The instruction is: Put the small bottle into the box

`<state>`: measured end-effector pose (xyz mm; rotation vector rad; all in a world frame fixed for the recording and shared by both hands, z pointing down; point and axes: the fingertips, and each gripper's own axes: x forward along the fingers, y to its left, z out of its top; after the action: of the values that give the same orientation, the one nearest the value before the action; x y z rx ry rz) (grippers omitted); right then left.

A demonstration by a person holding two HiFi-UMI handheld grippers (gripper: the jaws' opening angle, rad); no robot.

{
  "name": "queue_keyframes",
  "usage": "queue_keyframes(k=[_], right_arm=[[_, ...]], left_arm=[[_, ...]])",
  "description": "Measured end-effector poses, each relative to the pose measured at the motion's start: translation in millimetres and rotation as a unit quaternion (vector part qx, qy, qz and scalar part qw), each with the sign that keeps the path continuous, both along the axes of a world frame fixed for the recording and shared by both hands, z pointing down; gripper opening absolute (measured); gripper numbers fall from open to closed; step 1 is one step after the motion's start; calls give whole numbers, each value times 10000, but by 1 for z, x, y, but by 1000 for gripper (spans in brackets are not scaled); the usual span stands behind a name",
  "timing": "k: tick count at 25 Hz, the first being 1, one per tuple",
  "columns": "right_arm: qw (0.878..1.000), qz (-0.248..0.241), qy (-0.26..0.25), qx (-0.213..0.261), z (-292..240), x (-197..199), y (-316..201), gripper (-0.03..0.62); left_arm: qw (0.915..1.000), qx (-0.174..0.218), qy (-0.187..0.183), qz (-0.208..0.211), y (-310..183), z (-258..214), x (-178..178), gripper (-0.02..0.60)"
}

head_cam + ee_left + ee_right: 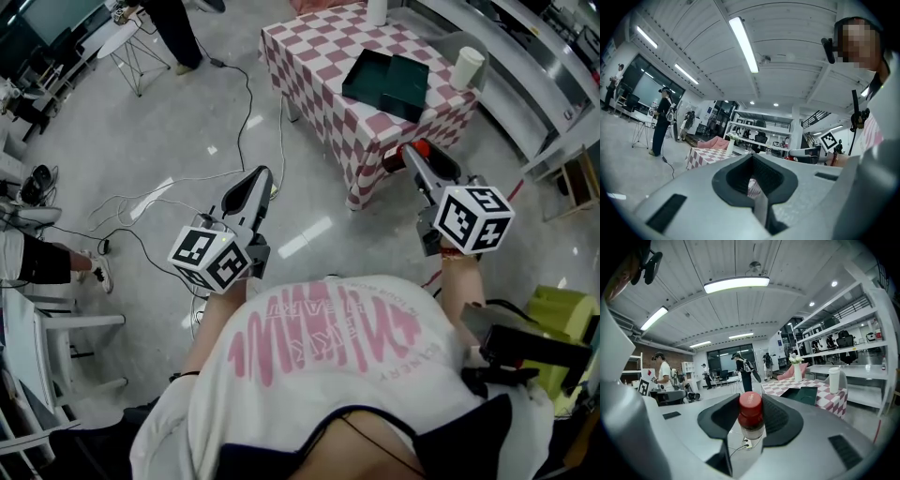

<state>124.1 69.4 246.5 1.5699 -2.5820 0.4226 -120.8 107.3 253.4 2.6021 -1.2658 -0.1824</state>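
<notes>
A small clear bottle (751, 418) with a red cap stands clamped between the jaws of my right gripper (750, 427). In the head view that gripper (412, 157) hovers just off the near corner of the checkered table (328, 56), with the red cap (419, 148) showing at its tip. An open dark green box (386, 82) lies on the table beyond it, also visible as the box (804, 394) to the right of the bottle. My left gripper (260, 180) hangs over the floor, shut and empty, its jaws (752, 174) meeting with nothing between them.
A white cup (467, 66) stands right of the box and a white vase (377, 11) at the table's far edge. Cables (178, 192) trail across the floor. A person (178, 33) stands far left; metal shelving (553, 84) runs along the right.
</notes>
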Motion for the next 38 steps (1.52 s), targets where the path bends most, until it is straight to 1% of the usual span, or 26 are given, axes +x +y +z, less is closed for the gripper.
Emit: queue_keyframes(k=[7, 14, 18, 22, 26, 28, 33, 38], right_arm=[[10000, -63, 26, -54, 10, 12, -50, 144], [9999, -42, -112, -100, 24, 31, -83, 144], [9998, 9, -152, -136, 35, 39, -94, 144], [9998, 18, -117, -181, 44, 44, -100, 144], [9998, 132, -96, -116, 38, 53, -106, 144], [9998, 127, -105, -121, 39, 55, -107, 144], [9992, 108, -144, -359, 57, 57, -105, 144], [9980, 18, -184, -601, 80, 50, -104, 144]], left_arm=[[10000, -47, 22, -75, -47, 9, 11, 6], [9998, 56, -95, -154, -77, 14, 26, 6], [9998, 25, -144, -109, -88, 22, 33, 6], [9999, -53, -82, -77, -100, 30, 36, 6], [10000, -26, -88, 39, -111, 27, 45, 6], [9999, -32, -113, 28, -116, 27, 48, 6], [9993, -300, -223, 3, -115, 44, 50, 6], [9984, -529, -194, -53, -109, 61, 48, 6]])
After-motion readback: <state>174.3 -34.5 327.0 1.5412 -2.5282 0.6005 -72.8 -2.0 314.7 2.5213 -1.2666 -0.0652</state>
